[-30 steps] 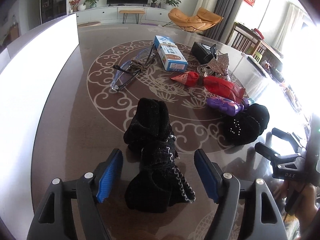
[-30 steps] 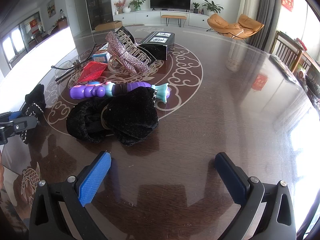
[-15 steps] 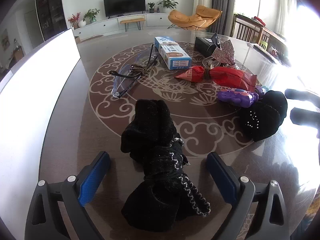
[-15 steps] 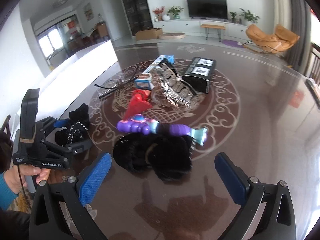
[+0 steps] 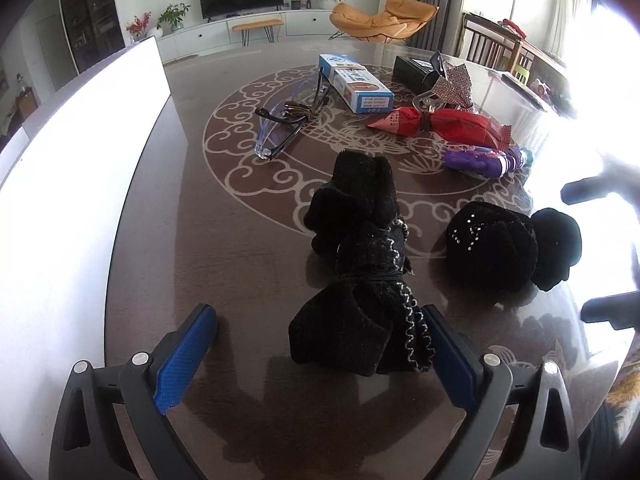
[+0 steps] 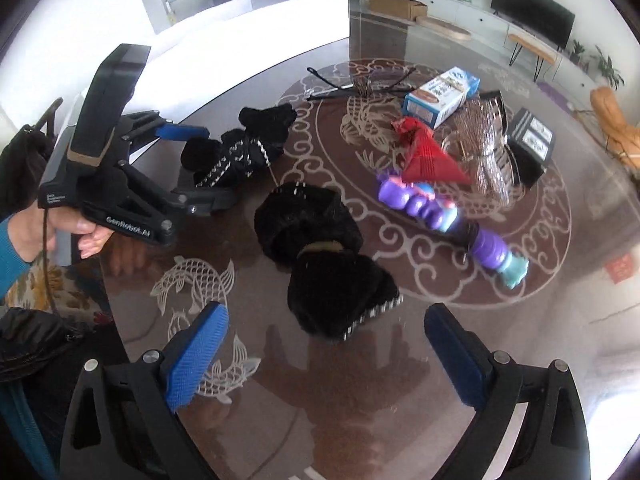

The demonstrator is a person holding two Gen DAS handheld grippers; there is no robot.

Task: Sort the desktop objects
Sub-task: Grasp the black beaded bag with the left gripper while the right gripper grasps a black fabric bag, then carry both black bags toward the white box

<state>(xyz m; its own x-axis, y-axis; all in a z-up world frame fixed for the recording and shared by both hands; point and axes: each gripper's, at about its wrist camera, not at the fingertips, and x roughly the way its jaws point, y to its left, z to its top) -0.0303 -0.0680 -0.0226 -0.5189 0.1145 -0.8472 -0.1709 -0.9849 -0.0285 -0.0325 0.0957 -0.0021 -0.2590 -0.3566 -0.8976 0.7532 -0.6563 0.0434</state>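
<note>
A black velvet bow with a silver chain trim [image 5: 360, 280] lies on the dark patterned table [image 5: 224, 248]. Its near end sits between the blue pads of my left gripper [image 5: 320, 344], which stands open; the pads do not press on it. The right wrist view shows the left gripper [image 6: 200, 166] held by a hand, straddling that bow [image 6: 248, 148]. A second black bow with rhinestones [image 6: 320, 256] lies just ahead of my right gripper [image 6: 324, 352], which is open and empty. The right gripper's fingers [image 5: 604, 312] show at the right edge of the left wrist view, beside this bow [image 5: 512, 248].
Farther out lie glasses [image 5: 288, 120], a blue-and-white box [image 5: 356, 84], a red packet [image 5: 444, 124], a purple toy [image 5: 484, 160], a black box [image 5: 416, 72] and a glittery claw clip [image 5: 452, 84]. A white panel [image 5: 80, 160] runs along the table's left side.
The left jaws have spread wide apart around the chain-trimmed bow, which stays on the table. The right gripper has rolled and swung over the rhinestone bow, now facing the left gripper.
</note>
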